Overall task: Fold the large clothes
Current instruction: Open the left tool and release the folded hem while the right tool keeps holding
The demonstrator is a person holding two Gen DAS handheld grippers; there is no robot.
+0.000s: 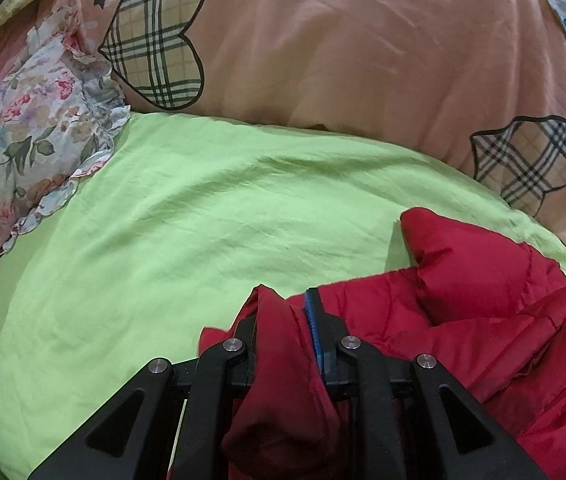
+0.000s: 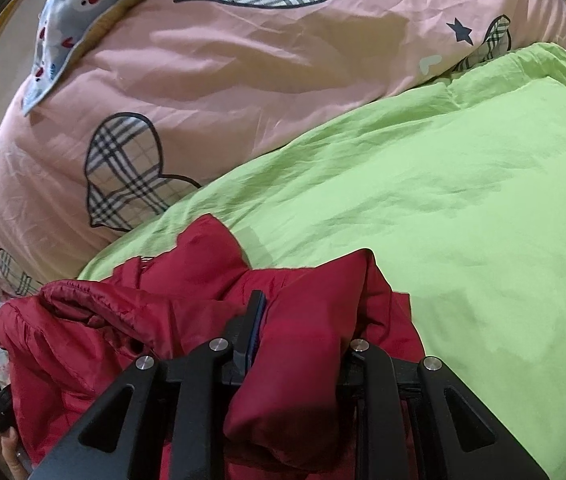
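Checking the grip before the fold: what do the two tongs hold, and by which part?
Both hold the red padded jacket. The left tongs pinch a bunched fold at its edge; the right tongs clamp another bunched fold. Which part of the garment, I cannot tell.

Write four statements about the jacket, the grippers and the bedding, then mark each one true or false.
1. The left gripper is shut on a fold of the red jacket. True.
2. The right gripper is open and empty. False: it is shut on red jacket fabric.
3. The jacket lies partly on the green sheet. True.
4. The pink quilt is printed with blue stripes only. False: it carries plaid heart and star patches.
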